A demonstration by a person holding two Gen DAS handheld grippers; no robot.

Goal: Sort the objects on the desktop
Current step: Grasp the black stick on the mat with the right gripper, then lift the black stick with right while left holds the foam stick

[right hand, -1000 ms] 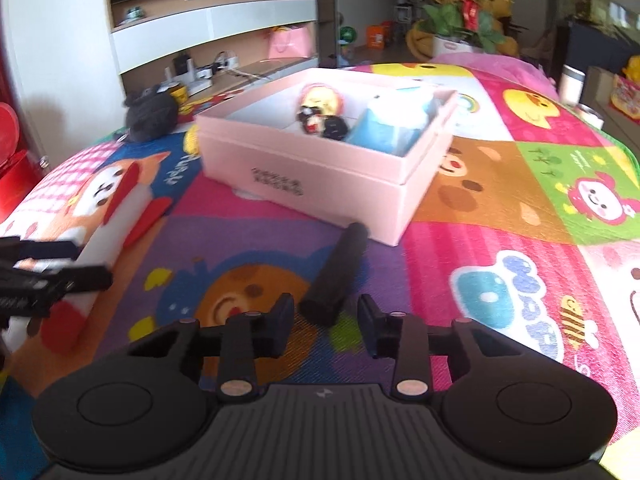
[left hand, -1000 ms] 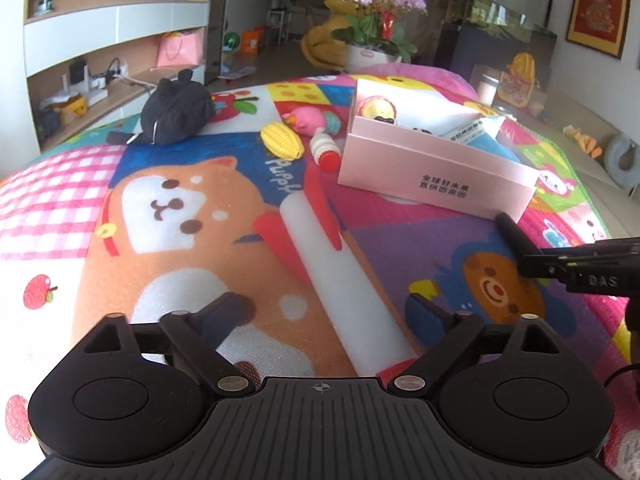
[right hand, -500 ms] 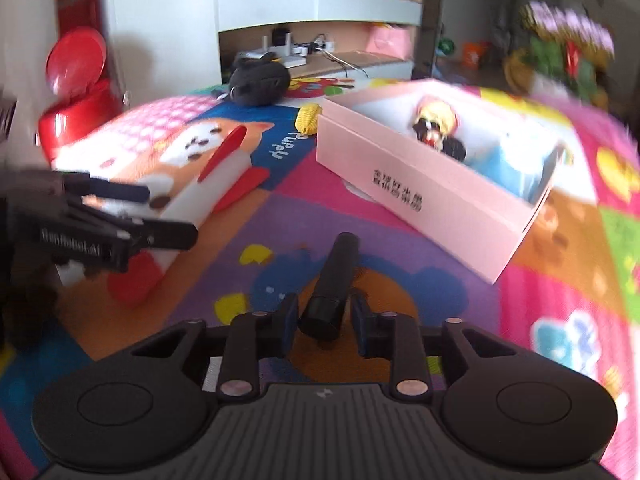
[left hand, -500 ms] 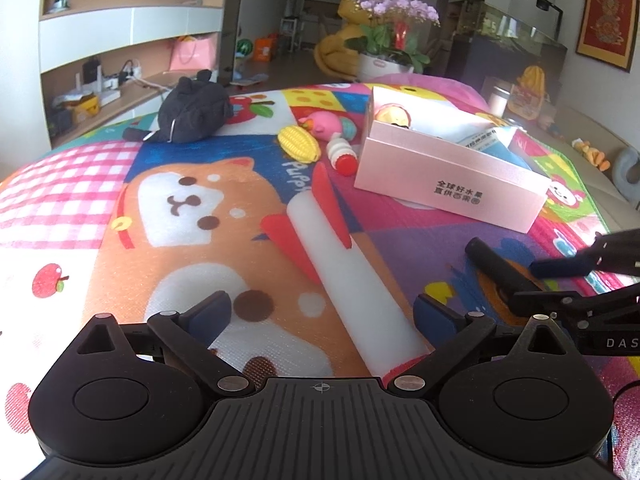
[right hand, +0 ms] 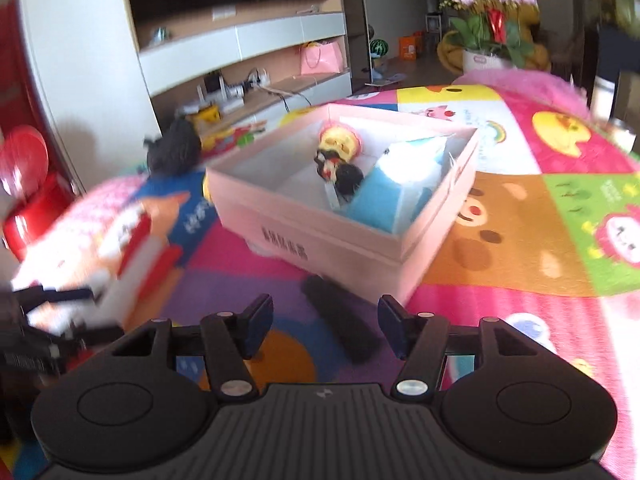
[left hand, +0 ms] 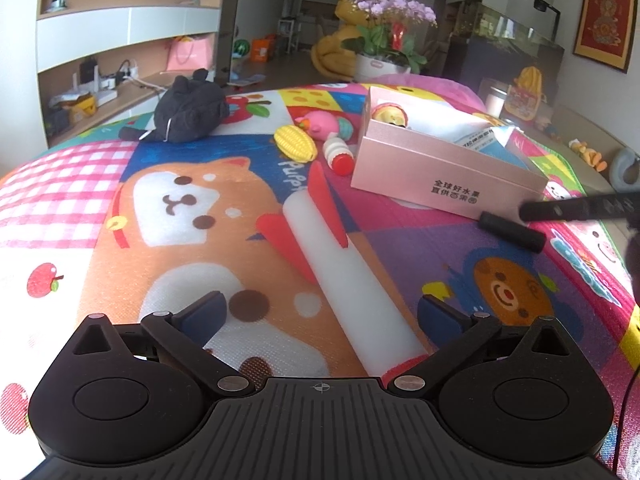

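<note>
My left gripper [left hand: 320,312] is open and its jaws are still widening. The near end of a white foam roll [left hand: 340,264] lies between its fingers, untouched. Beyond stands a pink box [left hand: 440,184]. A black cylinder [left hand: 512,232] lies on the mat at its near corner. My right gripper [right hand: 325,320] hovers over that black cylinder [right hand: 340,320]; its jaws are opening, with the cylinder between them and clear of both pads. The pink box [right hand: 344,244] holds a doll [right hand: 338,152] and a blue pack [right hand: 392,188].
A black plush [left hand: 188,110], a corn toy [left hand: 296,144], a pink toy [left hand: 324,124] and a small red-capped bottle [left hand: 340,156] lie on the colourful play mat [left hand: 180,240] left of the box. A potted orchid [left hand: 384,40] stands past the far edge.
My right gripper closed on the black cylinder, carried it toward the box corner, and has now let it go. The left jaws spread a little wider.
</note>
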